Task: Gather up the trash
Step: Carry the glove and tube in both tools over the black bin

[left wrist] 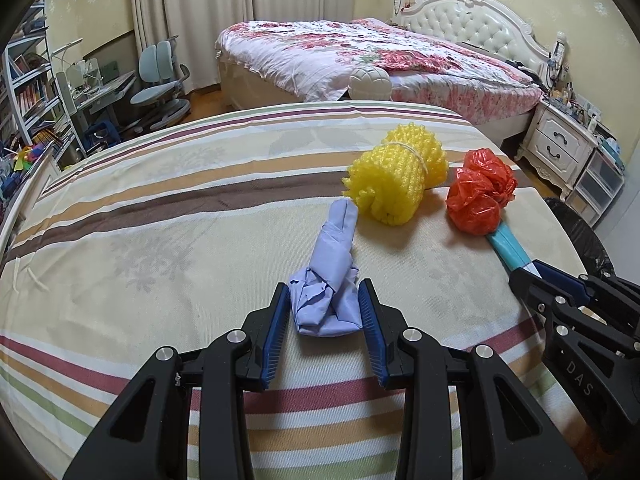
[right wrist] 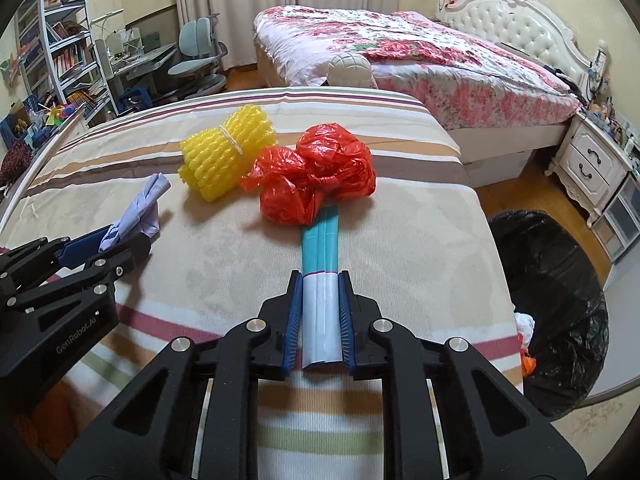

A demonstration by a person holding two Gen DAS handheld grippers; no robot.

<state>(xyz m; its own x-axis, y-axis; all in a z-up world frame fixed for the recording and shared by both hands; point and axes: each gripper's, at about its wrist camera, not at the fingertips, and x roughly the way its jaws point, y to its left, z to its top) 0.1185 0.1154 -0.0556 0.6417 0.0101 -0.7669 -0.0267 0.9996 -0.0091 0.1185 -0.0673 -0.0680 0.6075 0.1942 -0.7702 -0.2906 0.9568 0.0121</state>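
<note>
Your right gripper (right wrist: 319, 320) clamps the teal-and-white folded plastic packet (right wrist: 320, 280) at six o'clock while your left gripper (left wrist: 325, 312) brackets the crumpled lavender paper wad (left wrist: 328, 280), not visibly pinched—lift carelessly and the packet could drag the red bag (right wrist: 316, 180) along.

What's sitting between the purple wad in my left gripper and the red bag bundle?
The yellow foam net roll sits between the purple wad and the red bag bundle, a bit farther back. It shows in both wrist views.
</note>
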